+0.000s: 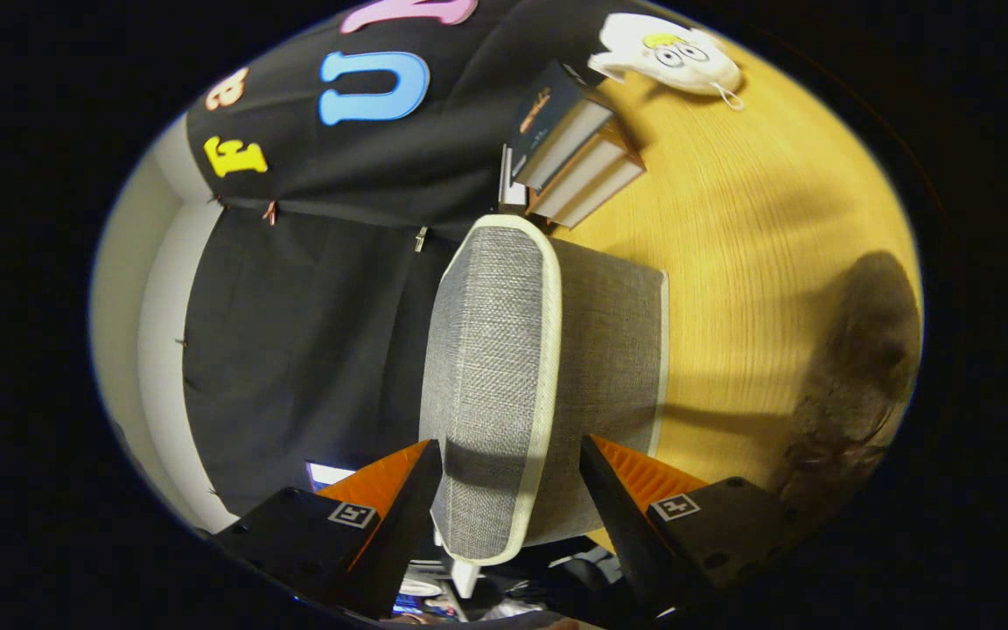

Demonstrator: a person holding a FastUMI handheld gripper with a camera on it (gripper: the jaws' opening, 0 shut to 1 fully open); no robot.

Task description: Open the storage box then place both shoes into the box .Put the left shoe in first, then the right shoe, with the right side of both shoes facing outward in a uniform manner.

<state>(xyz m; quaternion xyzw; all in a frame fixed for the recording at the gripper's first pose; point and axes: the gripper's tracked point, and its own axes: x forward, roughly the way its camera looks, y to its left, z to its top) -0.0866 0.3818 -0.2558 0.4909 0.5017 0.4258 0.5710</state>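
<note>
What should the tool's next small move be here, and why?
Probably close the tool on the lid's edge, then lift it. The grey fabric storage box on the wooden table still looks closed, its cream-trimmed lid lies between the open fingers, and neither finger clearly presses on it. No shoe can go in before that.

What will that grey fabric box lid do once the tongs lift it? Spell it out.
The grey fabric lid sits between the open tongs, neither finger pressing it. Its woven cloth probably grips rather than slips. The shape holds flat with a piped edge, so it is likely stiffened, though it may flex a little. It looks light for its size, and the box may shift with it.
</note>
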